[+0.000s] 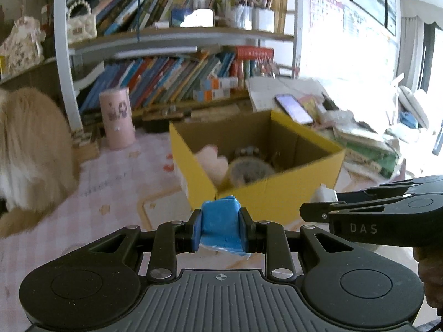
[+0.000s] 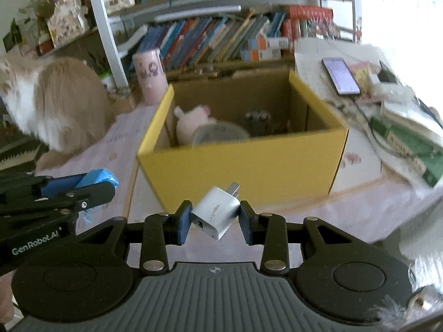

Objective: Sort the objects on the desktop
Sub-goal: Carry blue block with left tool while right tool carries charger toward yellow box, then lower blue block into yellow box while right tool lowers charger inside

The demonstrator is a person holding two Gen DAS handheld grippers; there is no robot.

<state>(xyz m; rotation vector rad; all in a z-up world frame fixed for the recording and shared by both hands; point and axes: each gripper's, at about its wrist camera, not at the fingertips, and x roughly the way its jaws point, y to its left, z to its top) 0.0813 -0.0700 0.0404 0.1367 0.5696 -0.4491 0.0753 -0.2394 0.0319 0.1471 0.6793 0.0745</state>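
Observation:
My left gripper [image 1: 220, 225] is shut on a blue packet [image 1: 220, 218], held in front of the yellow cardboard box [image 1: 279, 193]. My right gripper [image 2: 214, 217] is shut on a white charger plug [image 2: 216, 211], tilted with its prongs up, just short of the box's [image 2: 243, 166] near wall. The box holds a pink soft toy [image 2: 191, 121], a round grey thing [image 2: 221, 134] and a dark object at the back. Each gripper shows in the other's view: the right one [image 1: 307, 211] at the right edge with a white bit [image 1: 325, 193] past its tips, the left one [image 2: 102, 186] at the left with the blue packet [image 2: 97, 178].
A long-haired cat [image 2: 55, 102] sits on the desk to the left. A pink cylinder [image 2: 151, 78] stands behind the box, in front of bookshelves [image 2: 221, 38]. A phone [image 2: 340, 76] on a cable lies on piled papers and books [image 2: 409, 138] at the right.

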